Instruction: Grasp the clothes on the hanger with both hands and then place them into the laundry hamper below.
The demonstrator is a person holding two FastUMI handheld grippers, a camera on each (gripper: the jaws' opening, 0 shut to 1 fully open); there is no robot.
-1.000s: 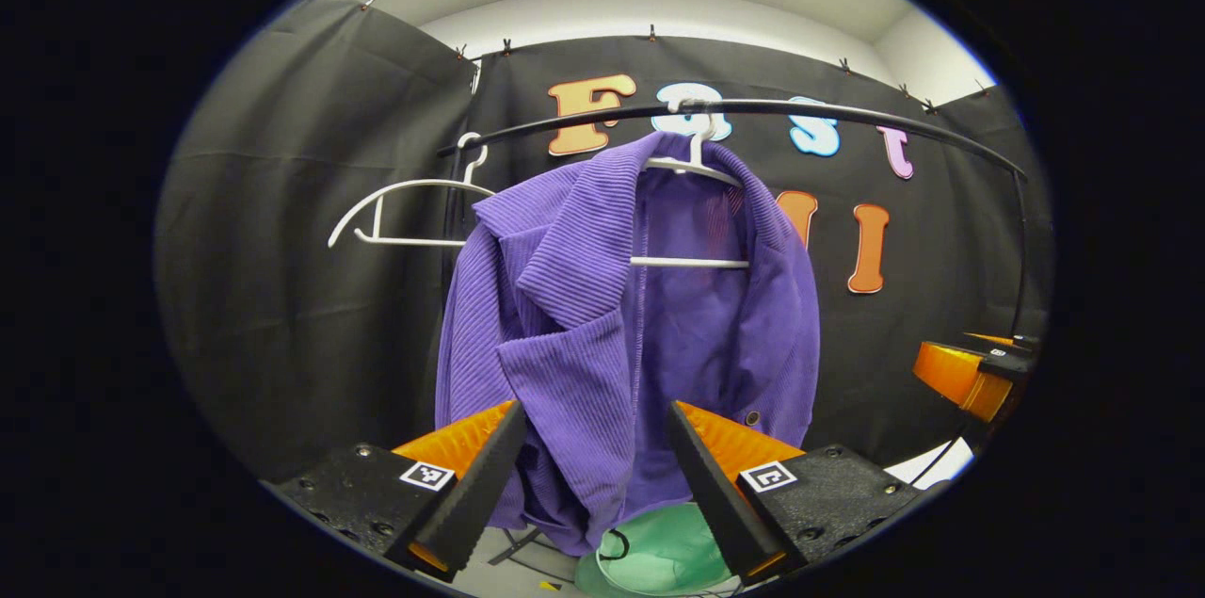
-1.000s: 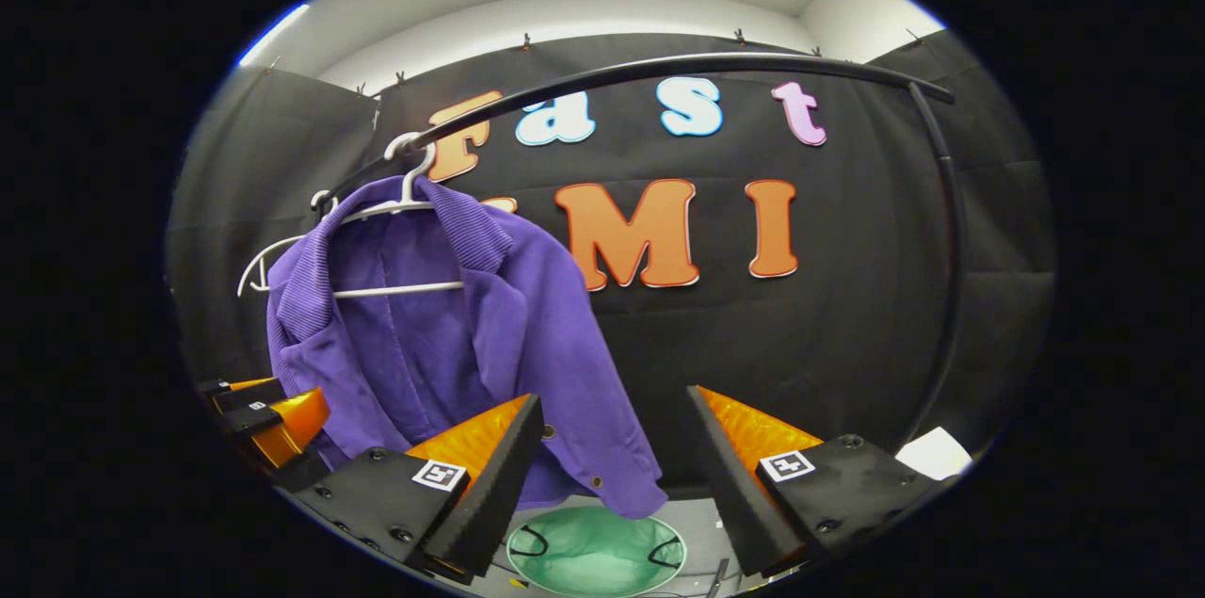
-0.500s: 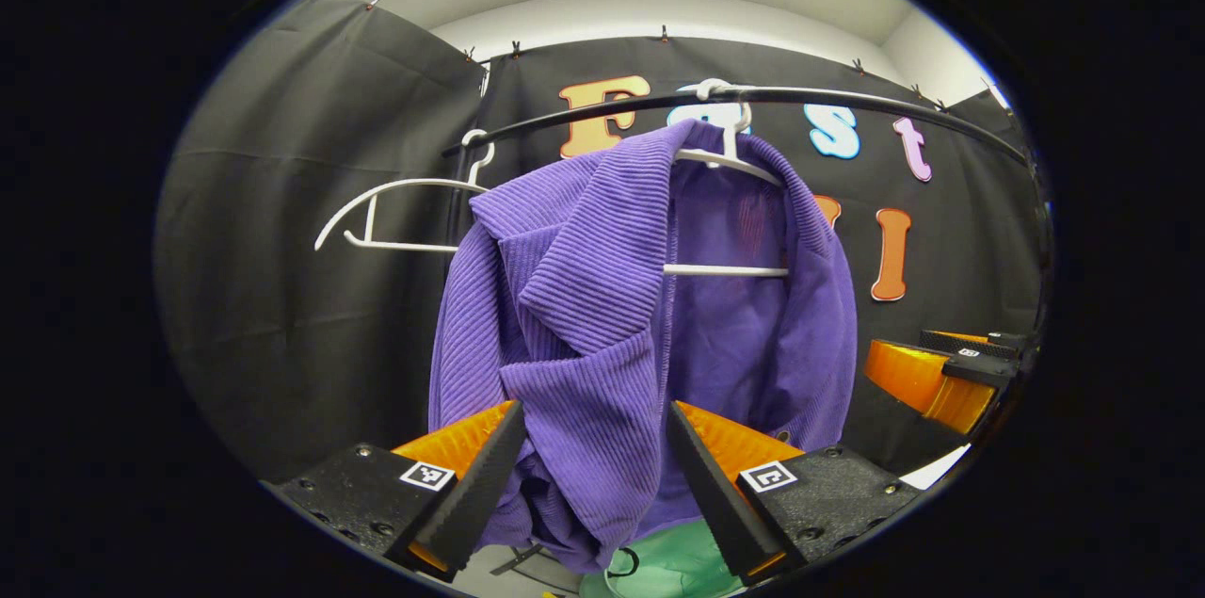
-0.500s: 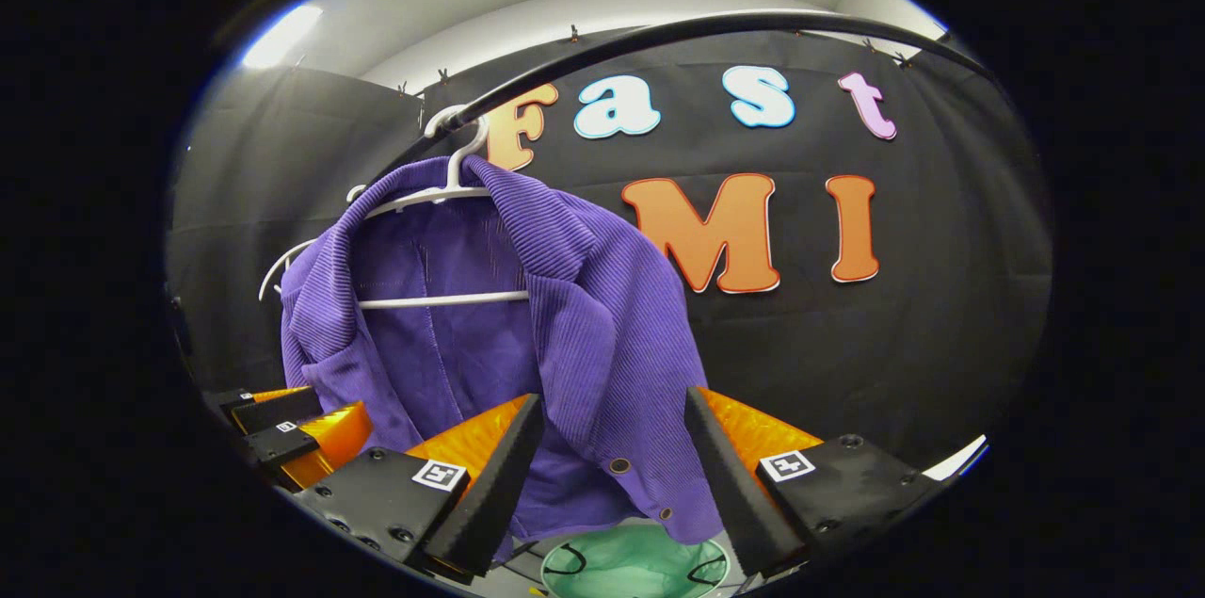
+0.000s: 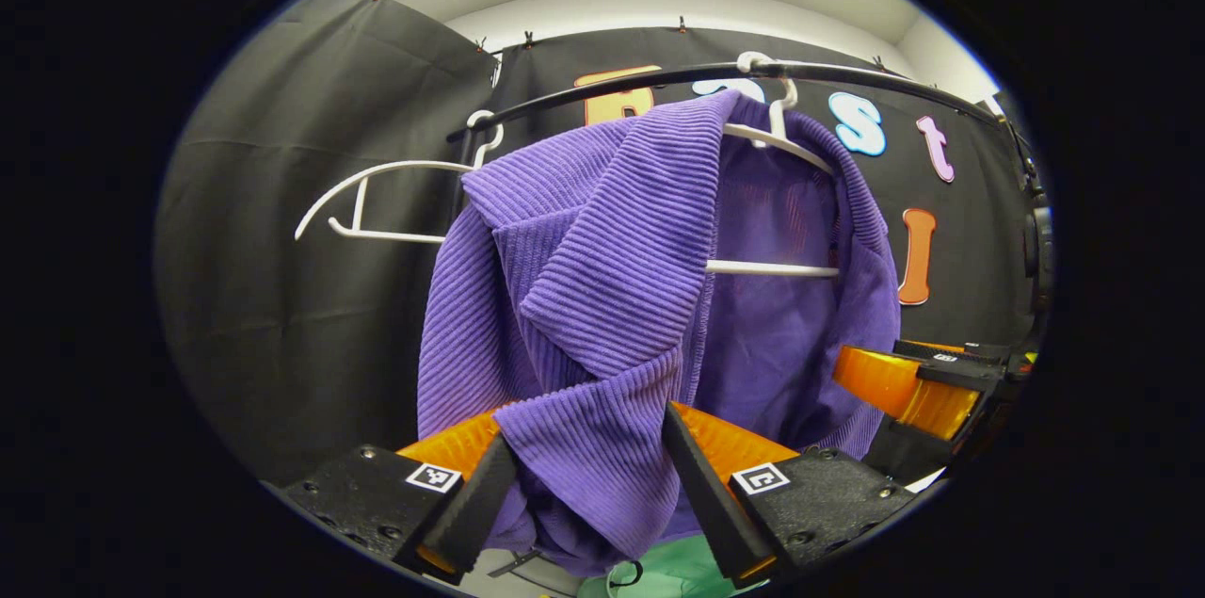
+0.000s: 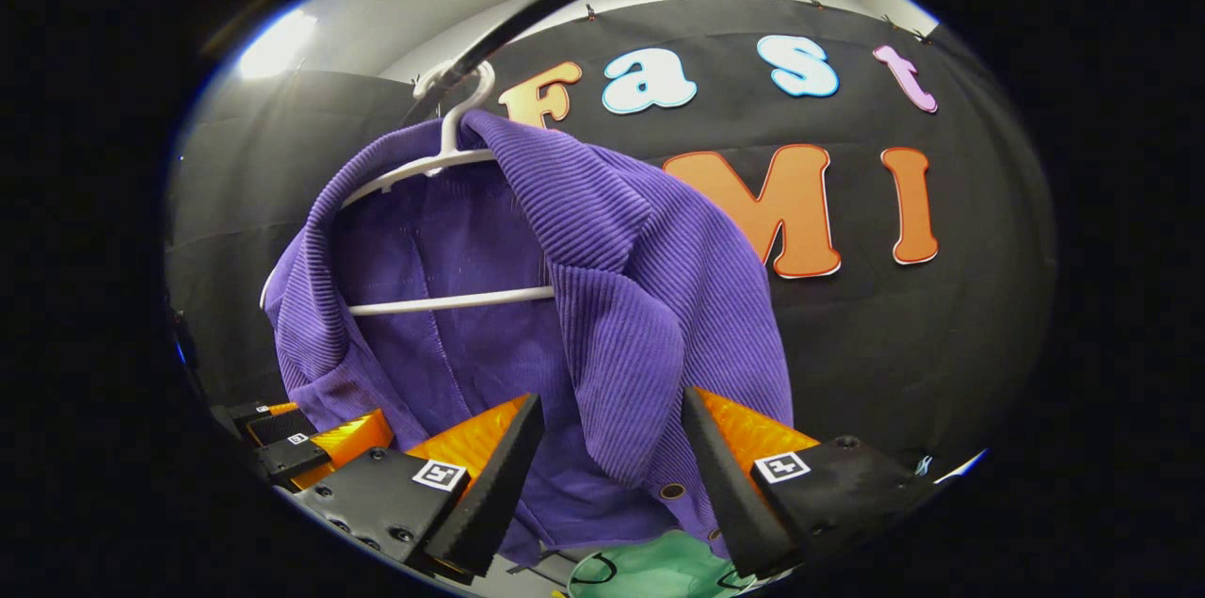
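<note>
Fingers of the left gripper (image 5: 584,494) sit at the bottom middle of the left gripper view, black pads on orange wedges, spread apart with a fold of the purple ribbed corduroy jacket (image 5: 602,297) hanging right down between them; the cloth drapes over the inner edge of the left pad, but whether either pad actually presses on it, can't tell. Same deal in the right gripper view: the right gripper (image 6: 610,476) is at the bottom middle, jaws apart, and the jacket's other front panel (image 6: 650,315) with its buttons drops into the gap, close to the right pad without looking pinched. Each camera also catches the other gripper off to the side, at the right edge of the left gripper view (image 5: 918,386) and at the lower left of the right gripper view (image 6: 315,447). Just below the hem there's a bit of the mint green laundry hamper (image 6: 650,565) peeking out at the bottom of both views. Going further back, the jacket hangs open on a white plastic hanger (image 6: 442,165) hooked on a curved black metal rail (image 5: 847,75) across the top of the frame. A second, bare white hanger (image 5: 377,198) hangs on the same rail, at the left of the left gripper view, just beside the jacket's shoulder.
</note>
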